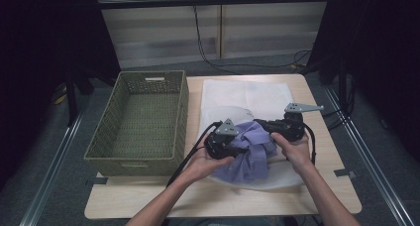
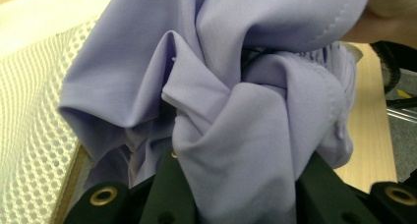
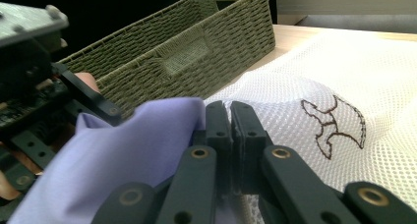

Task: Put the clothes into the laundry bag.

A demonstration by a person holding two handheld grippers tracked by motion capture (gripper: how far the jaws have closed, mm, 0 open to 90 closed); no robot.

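Note:
A crumpled lavender cloth [image 1: 252,154] lies bunched on a white mesh bag [image 1: 247,94] on the table. My left gripper [image 1: 243,147] comes in from the left and is shut on a thick fold of the cloth [image 2: 236,86], which bulges out between its jaws [image 2: 241,184]. From the right, my right gripper [image 1: 258,125] points left. Its jaws are pressed together [image 3: 230,117] and seem to pinch a thin edge of the mesh bag [image 3: 344,76], with the cloth [image 3: 133,145] draped against its left side. The left gripper [image 3: 29,86] shows close by in the right gripper view.
A green wicker basket [image 1: 183,112] stands on the left part of the table, its inside bare, and its woven wall [image 3: 196,47] is close behind the grippers. Bare wooden tabletop [image 1: 223,196] runs along the near edge. Cables trail from both grippers.

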